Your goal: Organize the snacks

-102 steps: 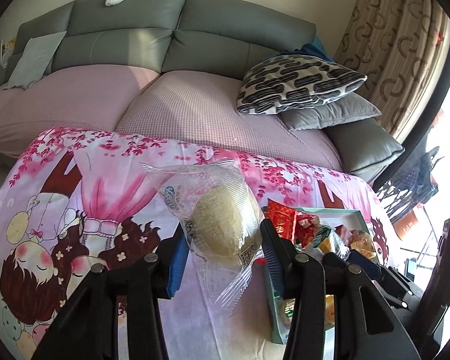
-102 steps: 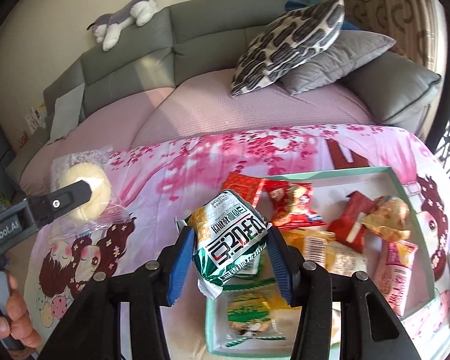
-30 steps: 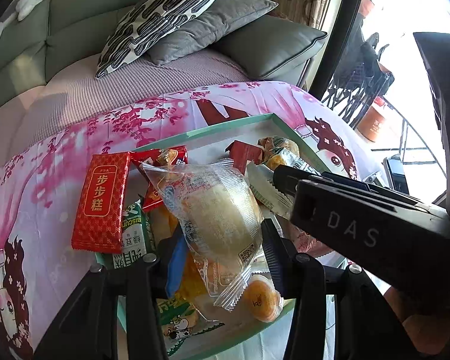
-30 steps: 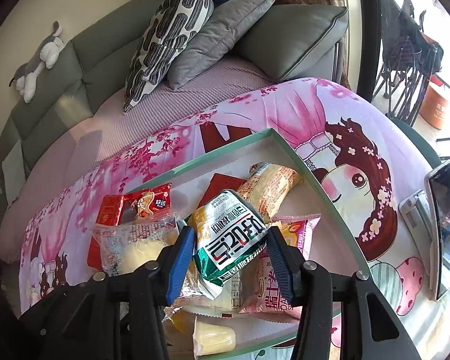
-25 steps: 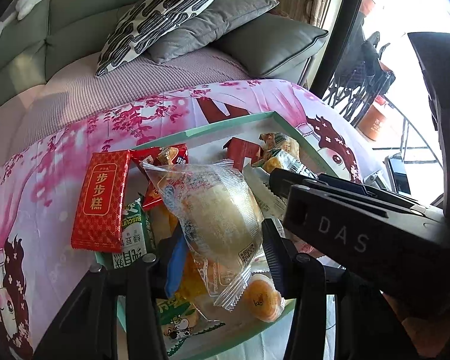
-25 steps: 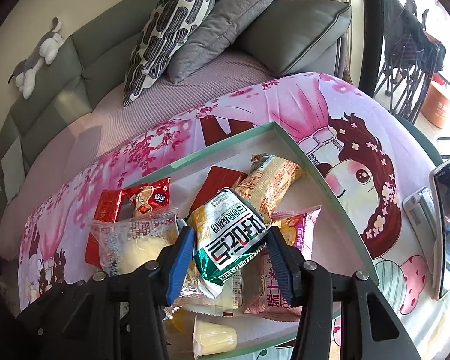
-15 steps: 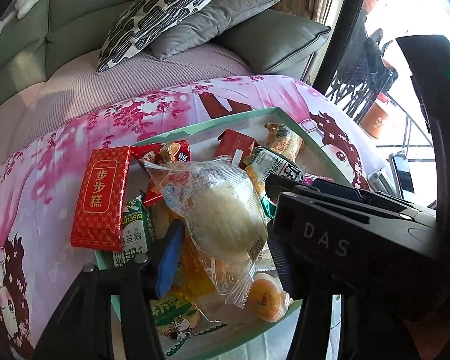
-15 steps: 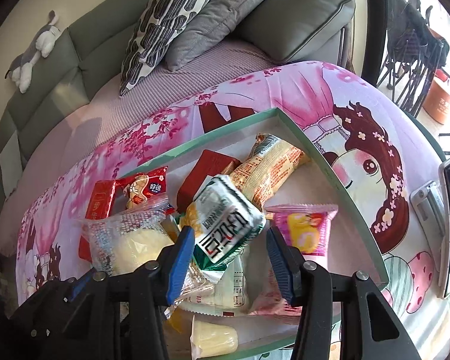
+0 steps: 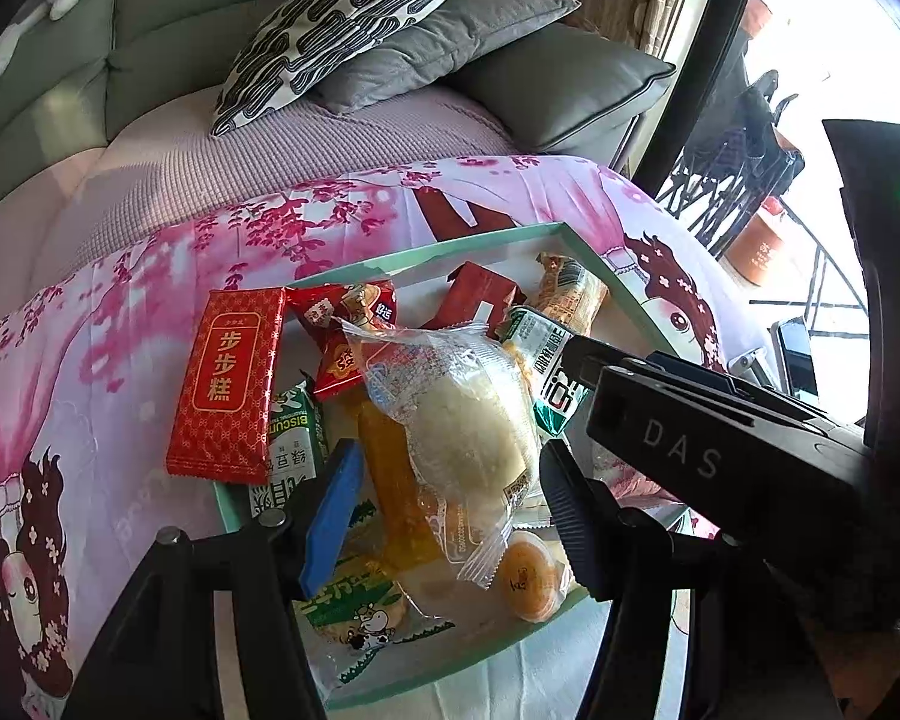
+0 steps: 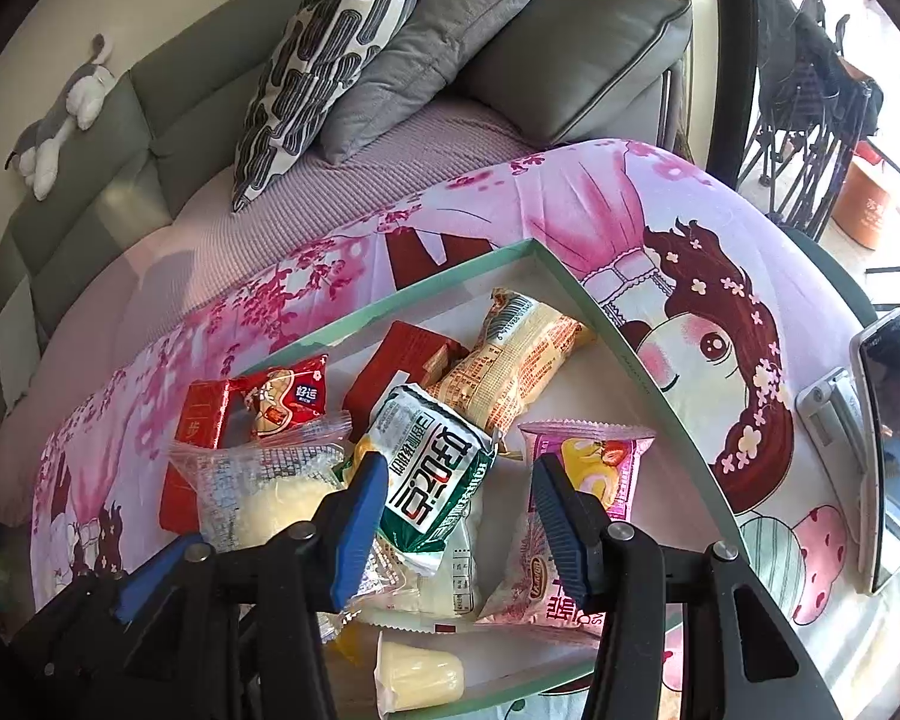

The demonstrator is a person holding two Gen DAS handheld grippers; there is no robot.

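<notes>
A mint-green tray (image 9: 426,254) (image 10: 648,360) on the pink cartoon tablecloth holds several snack packets. My left gripper (image 9: 450,504) is open; the clear-wrapped pale bun (image 9: 468,420) (image 10: 270,492) lies between its fingers on the pile, free of the pads. My right gripper (image 10: 462,516) is open; the green-and-white packet (image 10: 432,474) (image 9: 546,360) rests on the pile between its fingers, leaning by the left pad. The right gripper's black body (image 9: 720,456) crosses the left wrist view.
A red packet (image 9: 228,384) lies over the tray's left rim. A pink packet (image 10: 576,510), a beige wrapped bar (image 10: 516,354) and jelly cups (image 10: 420,678) lie in the tray. A phone on a stand (image 10: 888,450) is at the right. A sofa with cushions (image 10: 330,60) is behind.
Both grippers carried their snacks over the tray, then opened. The bun and the green-and-white packet now rest on the pile in the tray.
</notes>
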